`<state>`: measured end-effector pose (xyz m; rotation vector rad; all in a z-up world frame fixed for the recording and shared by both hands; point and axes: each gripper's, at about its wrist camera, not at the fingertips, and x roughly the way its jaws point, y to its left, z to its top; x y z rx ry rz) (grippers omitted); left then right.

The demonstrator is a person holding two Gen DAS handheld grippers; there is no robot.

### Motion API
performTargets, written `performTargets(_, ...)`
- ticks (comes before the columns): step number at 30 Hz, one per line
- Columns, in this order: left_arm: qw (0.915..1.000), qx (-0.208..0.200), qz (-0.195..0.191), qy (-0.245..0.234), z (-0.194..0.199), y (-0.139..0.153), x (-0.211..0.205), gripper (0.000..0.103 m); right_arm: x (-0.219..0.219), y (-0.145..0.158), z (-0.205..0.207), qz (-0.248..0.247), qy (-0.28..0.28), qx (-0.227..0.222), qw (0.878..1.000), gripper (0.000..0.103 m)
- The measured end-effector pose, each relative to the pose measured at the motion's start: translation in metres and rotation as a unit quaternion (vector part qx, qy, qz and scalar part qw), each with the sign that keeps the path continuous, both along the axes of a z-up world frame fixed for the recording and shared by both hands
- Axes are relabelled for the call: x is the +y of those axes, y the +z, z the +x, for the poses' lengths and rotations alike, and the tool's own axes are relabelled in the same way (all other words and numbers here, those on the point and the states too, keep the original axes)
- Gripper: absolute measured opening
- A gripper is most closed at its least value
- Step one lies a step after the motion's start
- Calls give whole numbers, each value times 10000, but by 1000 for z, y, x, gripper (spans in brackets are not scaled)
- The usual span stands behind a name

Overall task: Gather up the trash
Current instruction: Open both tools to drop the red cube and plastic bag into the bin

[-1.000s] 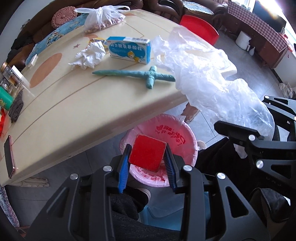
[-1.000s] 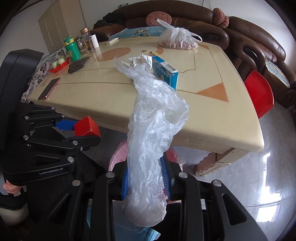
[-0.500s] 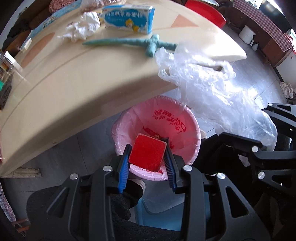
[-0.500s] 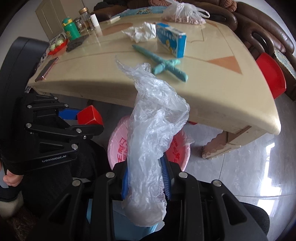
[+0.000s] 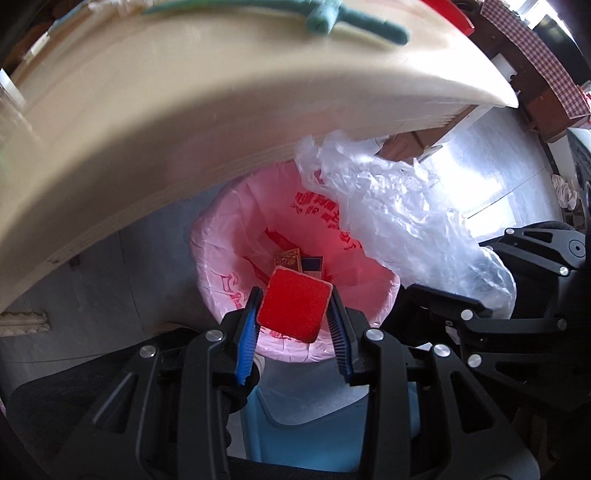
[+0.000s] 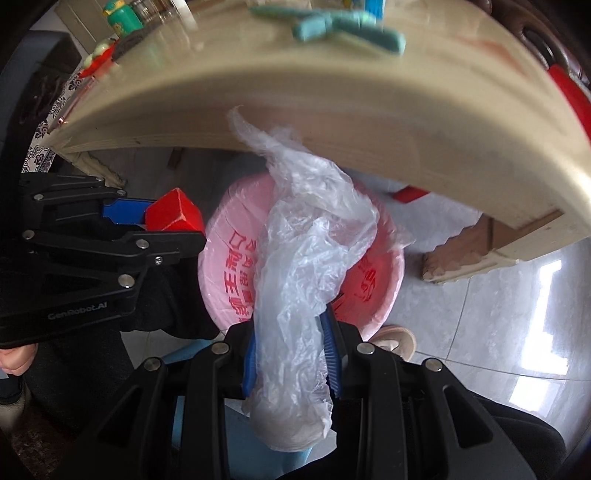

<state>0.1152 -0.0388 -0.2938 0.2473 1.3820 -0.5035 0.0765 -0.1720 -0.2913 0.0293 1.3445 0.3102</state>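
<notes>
So we had the left gripper (image 5: 293, 314) clamped on a red block (image 5: 293, 308), sitting right over the near rim of the bin (image 5: 221, 295), which was lined with a pink bag printed in red. A couple of small boxes (image 5: 298, 260) already lay at the bottom of it. The right gripper (image 6: 291, 354) was closed on a crumpled clear plastic bag (image 6: 306, 258), and that bag flopped up and across the bin mouth, so from the right wrist view it blocked most of the opening.

The big thing in the way was the table (image 5: 147, 129): its cream edge hung over the far side of the bin and filled the top half of both views. A teal cross-shaped thing (image 6: 332, 22) lay near that edge, blurry. Toward the table's far left corner we could make out a green bottle (image 6: 122, 18) and some red stuff, too blurred to name.

Floor was shiny grey tile with window glare. A red chair (image 6: 569, 99) stood past the table's right side, and a shoe (image 6: 391, 338) poked out beside the bin.
</notes>
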Motion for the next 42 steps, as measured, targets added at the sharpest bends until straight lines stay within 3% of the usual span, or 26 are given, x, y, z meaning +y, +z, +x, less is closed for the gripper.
performTargets(17,9965,720,127,406,23,-60,-1,35,5,-75,32,124,86,723,9973,29)
performTargets(29,9946,924,289,362,30,-91,-13,35,5,-95,41,181,98,860,9961,31)
performTargets(31,9949,886,318,363,29,-92,-12,35,6,-93,42,244,115,806,9964,40)
performTargets(33,9953,852,293,367,27,-90,-10,36,5,-91,44,243,92,727,9970,58)
performTargets(35,9955,789,365,370,26,-90,-9,42,4,-90,46,233,78,682,9974,65)
performTargets(42,9957,682,469,426,26,-89,-6,43,2,-90,45,241,5,692,9973,65)
